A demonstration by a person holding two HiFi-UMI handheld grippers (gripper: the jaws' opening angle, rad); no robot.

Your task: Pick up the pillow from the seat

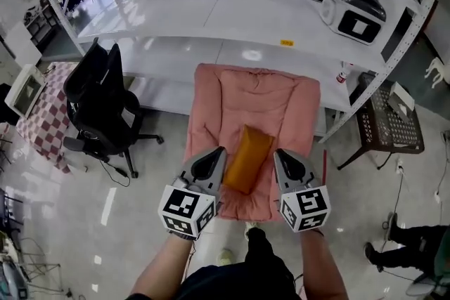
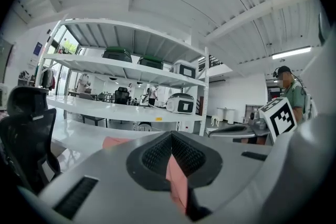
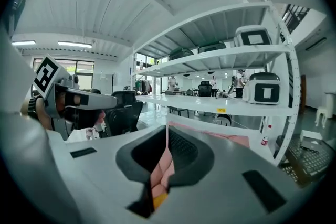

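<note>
Both arms out front & you had the left claw (image 1: 218,153) and right claw (image 1: 278,154) showing over the near end of the pink seat (image 1: 281,102), 1 each side of the pillow (image 1: 247,158).

Pillow: mustard-orange, oblong. It lay flat on the seat pad approx centre, long axis running away from you, far end tilted a bit right.

Left claw: jaws together, nothing btwn them, only a sliver of pink pad showing past the tips. Right claw: same, jaws closed & empty, w/ pink pad plus a scrap of orange visible below them.

From the head view the left tip sat at the pillow's left edge and the right tip just beside its right edge. Contact: couldn't tell.

The seat backed onto the white shelving rack (image 1: 211,10), w/ 1 white appliance (image 1: 351,10) on a shelf at right. A black office chair (image 1: 98,105) stood left of the seat, and a mesh stool (image 1: 390,126) to the right.
</note>
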